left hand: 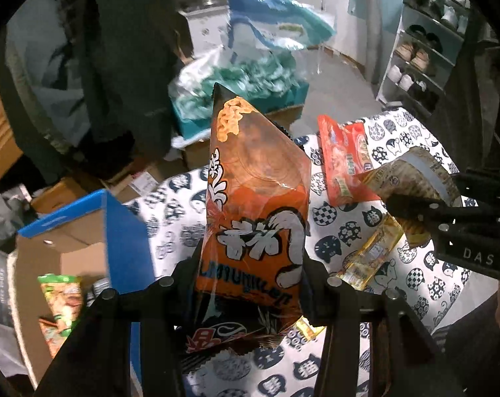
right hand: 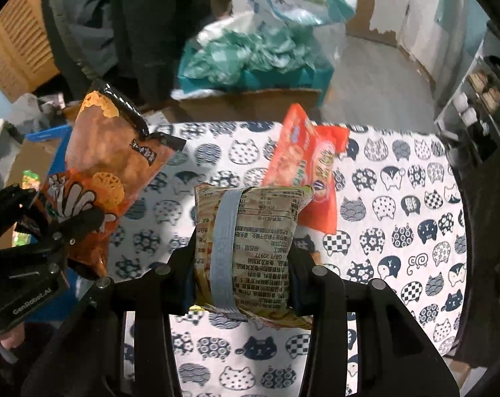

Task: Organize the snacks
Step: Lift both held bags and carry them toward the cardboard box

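My left gripper (left hand: 250, 264) is shut on an orange snack bag (left hand: 256, 205) and holds it upright above the cat-print cloth (left hand: 180, 218). The same bag shows at the left of the right wrist view (right hand: 101, 172). My right gripper (right hand: 243, 258) is shut on a tan snack packet (right hand: 253, 241) with a grey-blue strip down its back, held above the cloth. That packet and gripper show at the right of the left wrist view (left hand: 415, 175). A red snack bag (right hand: 306, 168) lies on the cloth behind the packet. A yellow packet (left hand: 369, 251) lies on the cloth.
An open cardboard box with a blue flap (left hand: 84, 231) stands left of the table and holds a green snack bag (left hand: 63, 301). A teal box of packets (left hand: 243, 89) sits on the floor beyond. A shoe rack (left hand: 425, 43) stands at the far right.
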The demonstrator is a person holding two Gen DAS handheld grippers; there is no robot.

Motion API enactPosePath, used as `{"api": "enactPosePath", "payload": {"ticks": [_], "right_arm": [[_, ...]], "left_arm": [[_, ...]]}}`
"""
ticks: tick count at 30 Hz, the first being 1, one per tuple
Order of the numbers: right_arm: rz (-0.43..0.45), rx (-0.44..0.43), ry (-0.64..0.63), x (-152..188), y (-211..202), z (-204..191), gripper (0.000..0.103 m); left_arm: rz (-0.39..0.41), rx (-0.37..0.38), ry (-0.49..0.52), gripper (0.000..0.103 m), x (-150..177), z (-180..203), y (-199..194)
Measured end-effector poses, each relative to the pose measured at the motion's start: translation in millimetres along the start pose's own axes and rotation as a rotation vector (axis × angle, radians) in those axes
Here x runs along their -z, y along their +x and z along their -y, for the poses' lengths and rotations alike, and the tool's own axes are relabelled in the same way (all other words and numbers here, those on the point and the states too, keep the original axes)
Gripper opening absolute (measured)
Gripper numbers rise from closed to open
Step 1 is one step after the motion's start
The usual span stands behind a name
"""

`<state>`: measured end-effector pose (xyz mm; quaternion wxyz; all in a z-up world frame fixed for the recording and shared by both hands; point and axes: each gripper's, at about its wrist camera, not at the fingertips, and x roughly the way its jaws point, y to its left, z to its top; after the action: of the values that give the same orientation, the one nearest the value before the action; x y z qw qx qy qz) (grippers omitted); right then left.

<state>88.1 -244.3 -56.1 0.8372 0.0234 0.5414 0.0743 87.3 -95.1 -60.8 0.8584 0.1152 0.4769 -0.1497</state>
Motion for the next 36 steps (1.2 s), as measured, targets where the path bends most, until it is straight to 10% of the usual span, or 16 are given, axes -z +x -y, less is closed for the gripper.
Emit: {"api": "enactPosePath", "payload": {"ticks": [36], "right_arm": [[0.046,-0.230,-0.288,-30.2,-26.2,-215.5,0.041]], "left_arm": [[0.058,-0.193,-0.278,0.048,86.8,-160.1,-89.9]]}}
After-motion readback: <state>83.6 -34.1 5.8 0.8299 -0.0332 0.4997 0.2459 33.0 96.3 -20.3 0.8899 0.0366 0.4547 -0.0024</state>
